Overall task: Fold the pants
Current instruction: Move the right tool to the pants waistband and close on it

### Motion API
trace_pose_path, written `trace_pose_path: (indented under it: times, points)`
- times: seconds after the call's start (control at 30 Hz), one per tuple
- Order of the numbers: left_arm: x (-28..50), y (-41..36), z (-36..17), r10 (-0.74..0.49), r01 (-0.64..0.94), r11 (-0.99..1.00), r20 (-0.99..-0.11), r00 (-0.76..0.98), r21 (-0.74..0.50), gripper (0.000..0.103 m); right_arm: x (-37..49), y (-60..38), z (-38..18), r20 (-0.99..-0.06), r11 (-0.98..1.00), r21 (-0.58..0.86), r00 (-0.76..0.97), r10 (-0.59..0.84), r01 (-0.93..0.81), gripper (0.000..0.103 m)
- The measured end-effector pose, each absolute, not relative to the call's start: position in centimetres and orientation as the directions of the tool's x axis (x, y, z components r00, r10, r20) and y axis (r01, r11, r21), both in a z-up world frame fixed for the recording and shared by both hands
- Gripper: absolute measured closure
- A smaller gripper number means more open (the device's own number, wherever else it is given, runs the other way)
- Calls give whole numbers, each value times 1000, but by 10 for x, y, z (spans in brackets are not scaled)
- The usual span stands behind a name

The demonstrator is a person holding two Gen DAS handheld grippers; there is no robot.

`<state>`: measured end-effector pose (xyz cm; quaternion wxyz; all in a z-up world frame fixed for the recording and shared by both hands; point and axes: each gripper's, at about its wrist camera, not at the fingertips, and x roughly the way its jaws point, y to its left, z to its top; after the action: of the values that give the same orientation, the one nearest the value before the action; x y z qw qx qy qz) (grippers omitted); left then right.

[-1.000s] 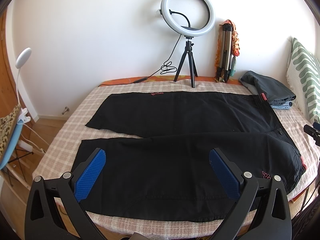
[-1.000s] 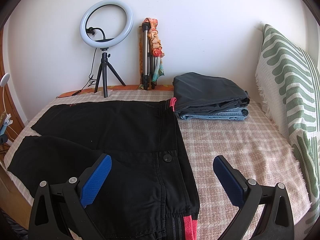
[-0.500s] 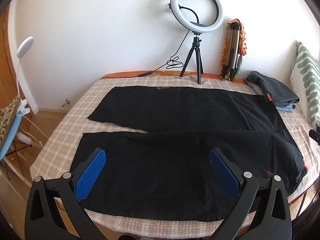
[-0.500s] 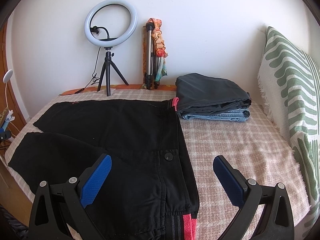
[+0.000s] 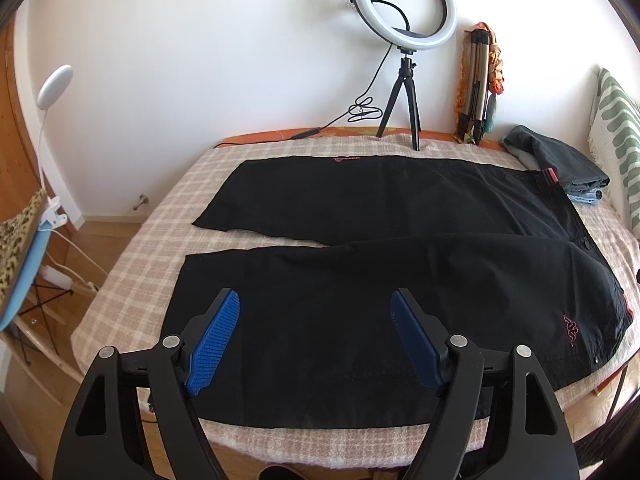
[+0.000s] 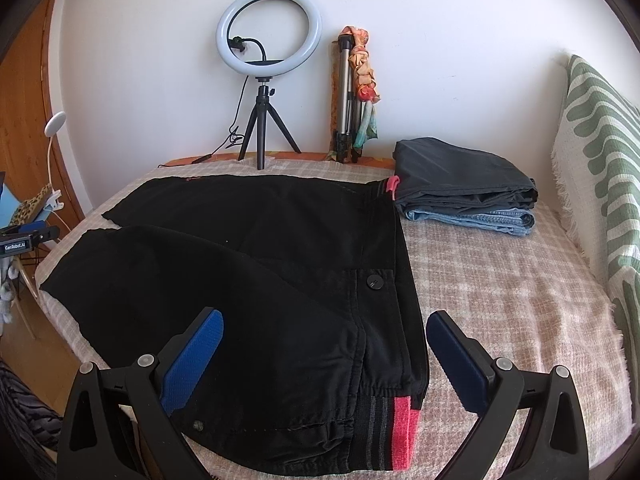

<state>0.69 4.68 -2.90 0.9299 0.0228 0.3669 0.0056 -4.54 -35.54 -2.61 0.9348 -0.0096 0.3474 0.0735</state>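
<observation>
Both my grippers hang over black pants spread flat on the bed, holding nothing.

Nearest me, my left gripper point(image 5: 314, 312) is over the near leg of the black pants point(image 5: 400, 280), its jaws closing but with a wide gap between the blue pads point(image 5: 214, 344) and no cloth pinched in them. My right gripper point(image 6: 322, 336) stands wide apart above the waistband end, by the pink stripe point(image 6: 402, 432) and the button point(image 6: 374, 282), empty too. The pants lie unfolded on the checked blanket point(image 6: 500, 292), legs to the left, waist to the right. Beyond the waist sits a stack of folded clothes point(image 6: 464, 184), touching the pants' far corner. Farthest off, a ring light point(image 5: 404, 4) on its small tripod and a folded tripod point(image 6: 346, 96) stand against the white wall, with a green-patterned pillow point(image 6: 600, 152) at the right.
</observation>
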Motion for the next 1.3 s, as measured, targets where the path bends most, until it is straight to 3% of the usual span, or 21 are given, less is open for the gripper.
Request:
trace_pose_path:
  times: [0.1,0.3,0.53,0.6,0.8,1.0,1.13,1.3]
  points:
    - [12,58,-26,4,13,1000,-701,714,19,36,-52,-352,-24,-671,982,23,725,155,-189,0]
    - [14,82,-12,46,24,996,-709,704,88,37,-76,-333,-30,-734,944,-42,651,193,-326,4]
    - [7,123,-13,74,-15,996,-735,674,86,39,-89,-302,-53,-785,905,-35,572,237,-424,10]
    - [3,134,-17,79,-30,996,-743,664,79,44,-89,-288,-60,-800,887,-35,545,252,-461,20]
    - [-13,161,-34,70,-60,997,-767,638,41,55,-89,-248,-78,-831,816,-137,514,214,-561,33]
    - [-27,166,-58,35,-41,999,-792,610,13,56,-80,-233,-89,-853,792,-167,489,182,-588,44]
    - [-31,162,-70,2,-9,1000,-799,601,-4,56,-77,-227,-90,-858,784,-180,485,171,-594,45]
    - [-35,149,-79,-11,67,997,-803,596,36,56,-67,-224,-89,-874,767,-182,459,160,-615,52]
